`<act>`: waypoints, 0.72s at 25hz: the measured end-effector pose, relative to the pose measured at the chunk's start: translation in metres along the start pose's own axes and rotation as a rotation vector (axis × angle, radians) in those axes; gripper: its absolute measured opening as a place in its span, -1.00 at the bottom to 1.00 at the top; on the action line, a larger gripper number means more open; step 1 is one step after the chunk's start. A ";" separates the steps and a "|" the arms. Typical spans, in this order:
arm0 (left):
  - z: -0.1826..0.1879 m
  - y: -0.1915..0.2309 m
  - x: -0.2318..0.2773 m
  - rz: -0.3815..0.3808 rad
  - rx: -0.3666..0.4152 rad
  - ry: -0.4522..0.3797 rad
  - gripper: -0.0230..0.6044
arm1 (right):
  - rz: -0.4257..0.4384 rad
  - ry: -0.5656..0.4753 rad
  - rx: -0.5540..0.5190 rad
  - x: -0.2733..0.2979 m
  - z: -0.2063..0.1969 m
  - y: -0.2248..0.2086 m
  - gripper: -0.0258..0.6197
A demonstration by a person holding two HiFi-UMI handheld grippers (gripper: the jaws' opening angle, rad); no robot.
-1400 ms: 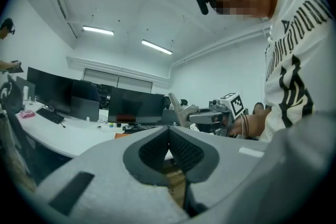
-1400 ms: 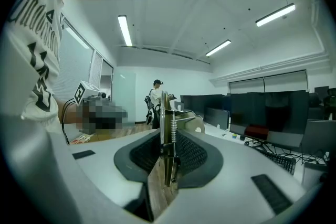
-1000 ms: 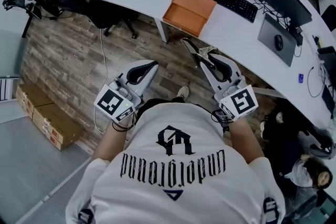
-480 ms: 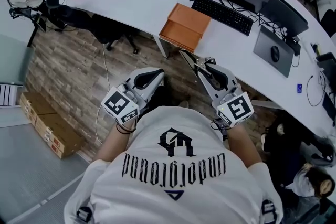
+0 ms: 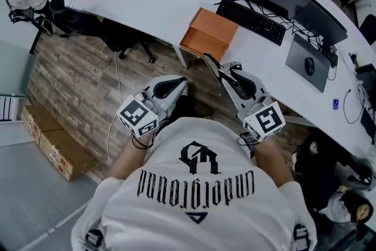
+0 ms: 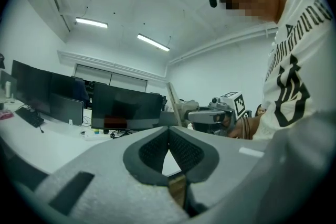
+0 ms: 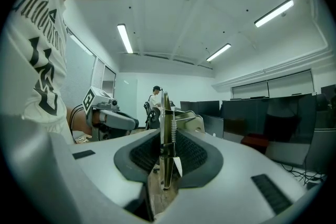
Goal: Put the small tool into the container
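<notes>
Both grippers are held level at the person's chest, pointing at 12 o'clock toward the white surface [image 5: 158,3]. The right gripper [image 5: 230,72] pinches a slim metal tool [image 7: 167,139] with a spring, standing on edge. The left gripper [image 6: 169,139] is pressed together with nothing in it. An orange box [image 5: 210,33] sits at 12 o'clock from the tool.

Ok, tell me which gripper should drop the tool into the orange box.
Right. The right gripper clamps the tool and points toward the box just ahead of it. The left gripper is shut and empty.
</notes>
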State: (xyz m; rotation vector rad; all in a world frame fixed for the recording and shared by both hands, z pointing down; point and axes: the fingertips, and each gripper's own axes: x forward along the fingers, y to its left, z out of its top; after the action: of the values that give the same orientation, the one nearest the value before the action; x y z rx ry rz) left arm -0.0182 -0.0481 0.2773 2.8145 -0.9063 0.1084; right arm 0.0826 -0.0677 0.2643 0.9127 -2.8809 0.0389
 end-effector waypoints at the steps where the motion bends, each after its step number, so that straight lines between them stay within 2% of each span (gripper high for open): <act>1: 0.001 0.004 0.001 0.000 -0.004 -0.003 -0.88 | 0.003 -0.001 -0.004 0.004 0.001 -0.001 -0.64; 10: 0.010 0.045 0.020 -0.012 0.009 -0.013 -0.88 | 0.016 0.002 -0.024 0.044 0.008 -0.023 -0.64; 18: 0.017 0.102 0.033 -0.004 -0.009 -0.011 -0.88 | 0.002 0.023 -0.027 0.089 0.006 -0.053 -0.64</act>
State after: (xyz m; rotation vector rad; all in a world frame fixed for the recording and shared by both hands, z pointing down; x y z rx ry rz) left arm -0.0507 -0.1518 0.2805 2.8109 -0.9014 0.0881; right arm 0.0400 -0.1626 0.2687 0.8980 -2.8540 0.0105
